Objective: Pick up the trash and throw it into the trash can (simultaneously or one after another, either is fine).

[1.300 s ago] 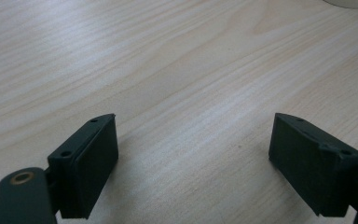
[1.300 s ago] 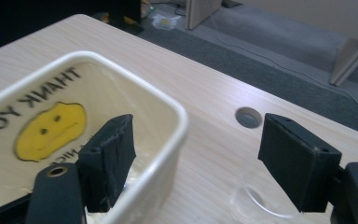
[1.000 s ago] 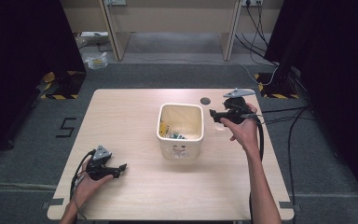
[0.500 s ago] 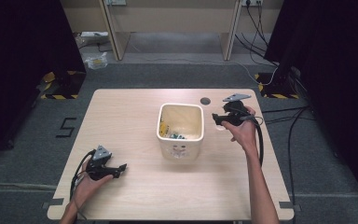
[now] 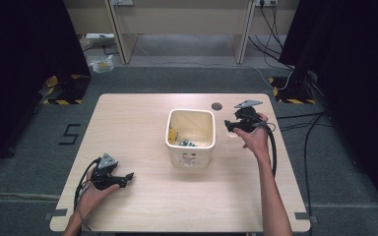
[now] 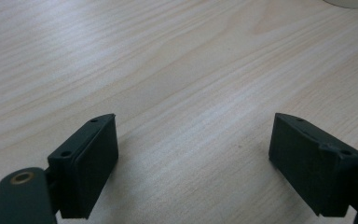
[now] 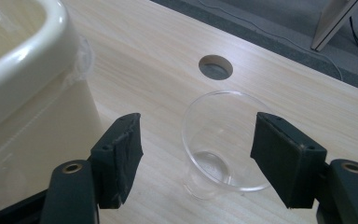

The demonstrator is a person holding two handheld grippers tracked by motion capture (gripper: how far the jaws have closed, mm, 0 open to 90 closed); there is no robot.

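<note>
In the high view, a cream square bin (image 5: 190,135) is seen standing near the middle of a pale wooden table (image 5: 128,118), and every place below is given from that bin. Small scraps, green and yellow among them, are seen lying on its floor. The right gripper (image 5: 230,126) is held in a hand just to the right of the bin, its jaws turned toward the bin's right wall, with a grey three-cornered plate on top and a black cable trailing down along the forearm. A round hole (image 5: 216,106) in the tabletop is seen beyond the bin's far right corner. The left gripper (image 5: 127,177) is held low over the table, well apart from the bin, toward the near left, with its jaws pointed toward the bin's side.

In the left gripper view, the two black jaws are seen spread wide with bare wood between them; nothing is gripped.

In the right gripper view, a clear plastic cup (image 7: 223,142) is seen standing upright on the table just beside the bin's wall, nearer than the round hole. The cup lies between the spread jaws, which have just been closing, and the pads are not yet pressed against it.
</note>
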